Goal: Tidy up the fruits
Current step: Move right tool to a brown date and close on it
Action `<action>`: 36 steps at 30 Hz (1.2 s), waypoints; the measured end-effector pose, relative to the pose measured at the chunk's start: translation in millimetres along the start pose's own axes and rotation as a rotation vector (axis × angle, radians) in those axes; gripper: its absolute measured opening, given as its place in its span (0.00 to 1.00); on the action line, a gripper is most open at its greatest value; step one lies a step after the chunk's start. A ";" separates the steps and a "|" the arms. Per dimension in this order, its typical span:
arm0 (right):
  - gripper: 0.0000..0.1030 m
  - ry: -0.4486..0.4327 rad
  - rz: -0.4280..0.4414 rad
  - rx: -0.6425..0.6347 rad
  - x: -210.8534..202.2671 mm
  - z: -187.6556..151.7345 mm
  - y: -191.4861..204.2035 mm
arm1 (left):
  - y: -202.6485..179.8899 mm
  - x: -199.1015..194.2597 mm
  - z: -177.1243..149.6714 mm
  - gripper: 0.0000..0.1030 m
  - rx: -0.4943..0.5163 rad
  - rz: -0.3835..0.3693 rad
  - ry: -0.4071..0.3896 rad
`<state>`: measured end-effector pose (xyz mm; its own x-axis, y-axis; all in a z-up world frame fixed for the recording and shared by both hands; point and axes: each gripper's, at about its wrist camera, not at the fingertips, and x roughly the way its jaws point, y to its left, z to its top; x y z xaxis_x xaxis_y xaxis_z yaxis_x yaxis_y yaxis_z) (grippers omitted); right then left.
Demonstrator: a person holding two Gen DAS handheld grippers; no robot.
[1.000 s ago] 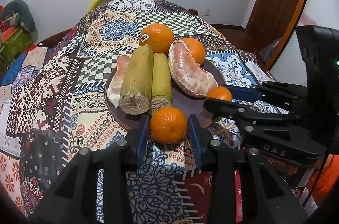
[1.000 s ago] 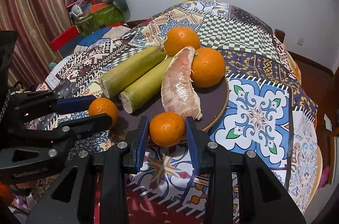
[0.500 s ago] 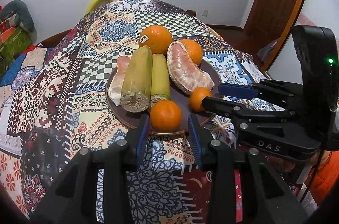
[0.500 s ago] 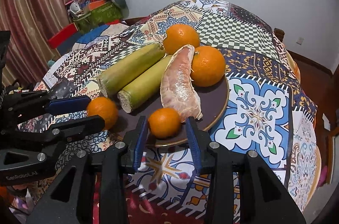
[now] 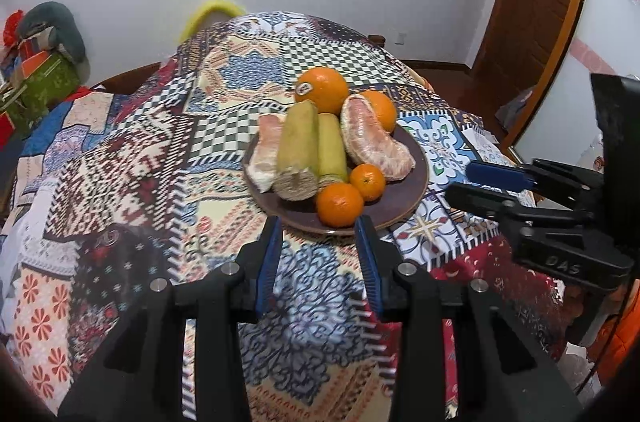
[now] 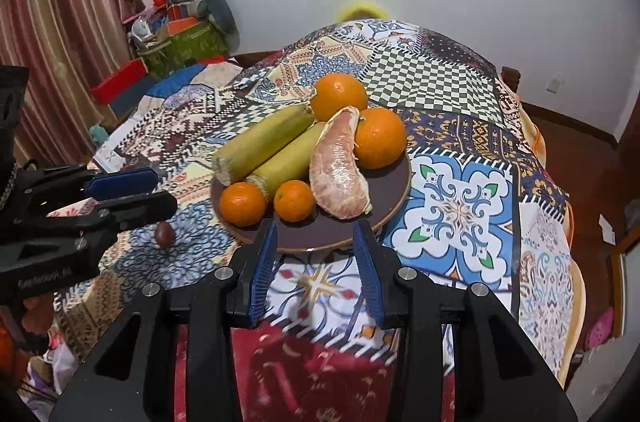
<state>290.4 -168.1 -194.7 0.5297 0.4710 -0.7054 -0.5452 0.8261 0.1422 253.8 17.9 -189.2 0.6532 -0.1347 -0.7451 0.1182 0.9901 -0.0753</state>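
A dark round plate point(image 5: 404, 198) point(image 6: 392, 200) on the patterned tablecloth holds two small mandarins point(image 5: 340, 204) point(image 5: 367, 182), two large oranges point(image 5: 322, 87), two green cane pieces point(image 5: 298, 152) and peeled pomelo segments point(image 5: 376, 142). In the right wrist view the mandarins point(image 6: 242, 203) point(image 6: 294, 200) lie at the plate's front. My left gripper point(image 5: 318, 228) is open and empty, just short of the plate rim. My right gripper point(image 6: 314, 234) is open and empty at the plate's near edge; it also shows in the left wrist view point(image 5: 464, 182).
A small brown object point(image 6: 164, 234) lies on the cloth left of the plate. The round table's edge drops off at the right point(image 6: 568, 222). Boxes and bags point(image 6: 180, 38) stand by the curtain at the back left. A wooden door point(image 5: 532, 6) is at the right.
Both grippers let go of their mandarins, which now rest on the plate, and both have drawn back from the plate with jaws open.
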 end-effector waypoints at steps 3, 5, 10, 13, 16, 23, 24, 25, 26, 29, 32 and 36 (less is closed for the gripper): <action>0.35 -0.002 0.005 0.004 -5.4 -3.5 4.3 | 9.2 -6.8 -6.8 0.37 -0.016 0.016 0.006; 0.35 0.003 0.009 0.002 -7.8 -6.9 8.1 | 14.2 -9.4 -12.7 0.37 -0.024 0.024 0.014; 0.35 0.030 0.018 0.006 -6.2 -17.0 17.9 | 23.7 -10.3 -28.7 0.37 -0.036 0.030 0.044; 0.35 0.055 0.022 0.005 -1.0 -23.6 25.2 | 28.4 -8.3 -38.8 0.37 -0.045 0.030 0.067; 0.35 0.082 0.035 0.005 6.3 -29.2 31.9 | 32.3 -4.7 -46.6 0.37 -0.055 0.030 0.084; 0.35 0.128 0.037 0.000 24.8 -40.8 39.9 | 40.5 2.2 -57.8 0.37 -0.070 0.034 0.115; 0.35 0.133 0.036 0.001 27.3 -41.6 39.9 | 42.0 4.0 -58.6 0.37 -0.074 0.034 0.119; 0.35 0.139 0.036 0.001 29.3 -42.2 39.9 | 42.6 5.2 -59.0 0.37 -0.076 0.035 0.122; 0.35 0.146 0.039 -0.001 31.9 -42.8 39.7 | 43.4 7.3 -59.2 0.37 -0.078 0.036 0.125; 0.35 0.149 0.039 -0.009 35.7 -44.6 40.1 | 44.1 12.5 -58.4 0.37 -0.078 0.037 0.132; 0.30 0.141 0.028 -0.022 37.7 -44.0 41.6 | 42.6 14.4 -56.8 0.37 -0.074 0.039 0.128; 0.18 0.156 0.043 -0.036 40.8 -42.5 43.6 | 38.9 16.6 -54.1 0.37 -0.062 0.030 0.121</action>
<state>260.7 -126.0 -246.8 0.3995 0.4498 -0.7988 -0.5897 0.7933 0.1518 228.8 56.3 -240.3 0.5602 -0.1035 -0.8219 0.0511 0.9946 -0.0904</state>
